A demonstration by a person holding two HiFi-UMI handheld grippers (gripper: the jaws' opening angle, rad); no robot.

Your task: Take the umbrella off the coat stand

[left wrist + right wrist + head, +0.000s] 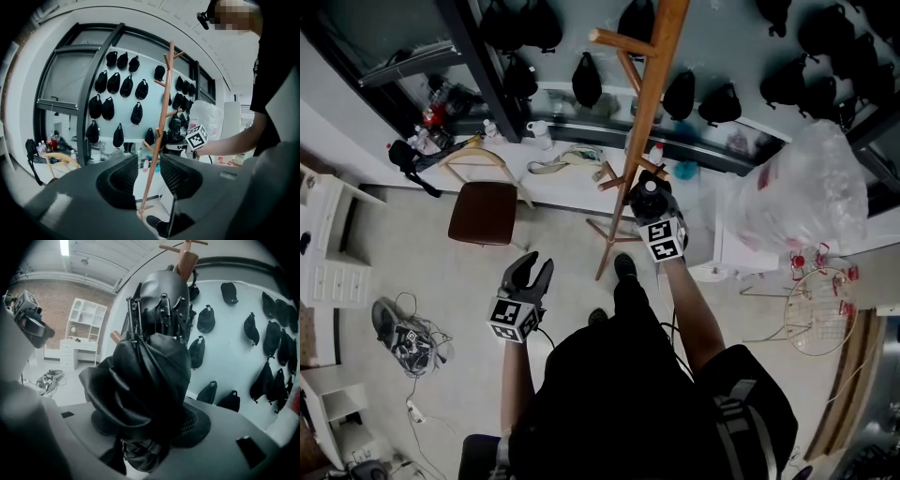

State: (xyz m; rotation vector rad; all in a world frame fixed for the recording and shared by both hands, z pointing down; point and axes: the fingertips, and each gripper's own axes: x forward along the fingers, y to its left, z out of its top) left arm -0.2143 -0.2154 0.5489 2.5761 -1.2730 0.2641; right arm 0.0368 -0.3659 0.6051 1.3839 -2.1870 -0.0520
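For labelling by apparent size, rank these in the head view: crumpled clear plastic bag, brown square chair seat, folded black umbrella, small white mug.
1. crumpled clear plastic bag
2. brown square chair seat
3. folded black umbrella, seen end-on and nearer the camera, so this place is unsure
4. small white mug

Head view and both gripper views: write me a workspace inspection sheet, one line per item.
Surface: pale floor.
Job's things: folded black umbrella at the wooden coat stand.
Clutter: brown chair, clear plastic bag.
Grippers: right gripper has its fingers closed on the umbrella; left gripper is open and empty.
Cables: cable tangle on the floor, left side.
Surroundings: black caps hung on the wall, white drawers.
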